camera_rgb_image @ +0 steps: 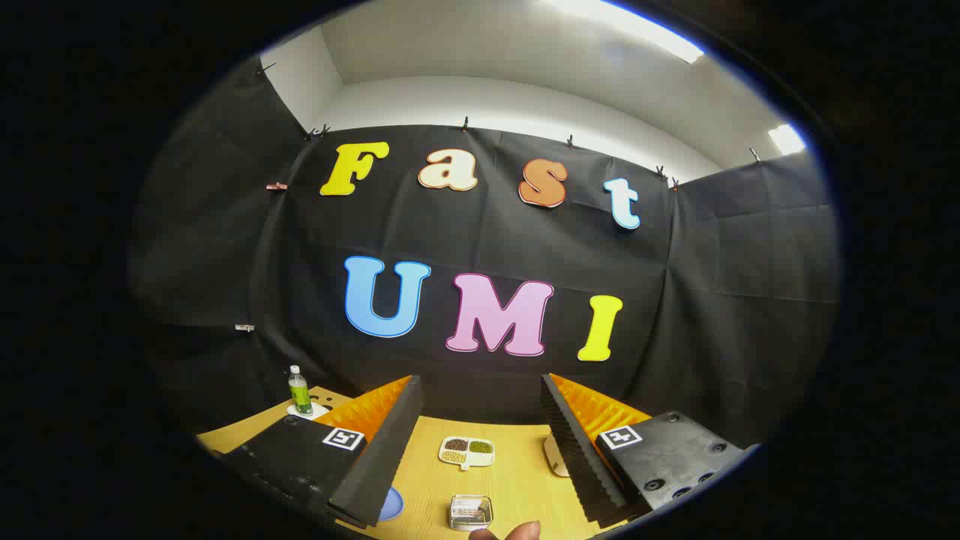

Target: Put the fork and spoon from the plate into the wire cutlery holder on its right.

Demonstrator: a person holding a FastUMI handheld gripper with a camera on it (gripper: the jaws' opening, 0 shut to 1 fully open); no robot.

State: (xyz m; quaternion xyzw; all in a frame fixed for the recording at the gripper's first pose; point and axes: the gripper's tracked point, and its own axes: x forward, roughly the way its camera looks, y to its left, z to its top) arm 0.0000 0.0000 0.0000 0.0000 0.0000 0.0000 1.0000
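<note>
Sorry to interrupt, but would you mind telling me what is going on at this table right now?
A person holds the gripper raised above the wooden table, fingers wide open and empty. Between them, further off, sit a divided dish of beans and a small clear box. A green bottle stands beyond the left finger. A fingertip shows nearest.

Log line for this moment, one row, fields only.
gripper: open, holding nothing | between fingers: divided dish on table | nearer: small clear container | fork, spoon: unseen
</note>
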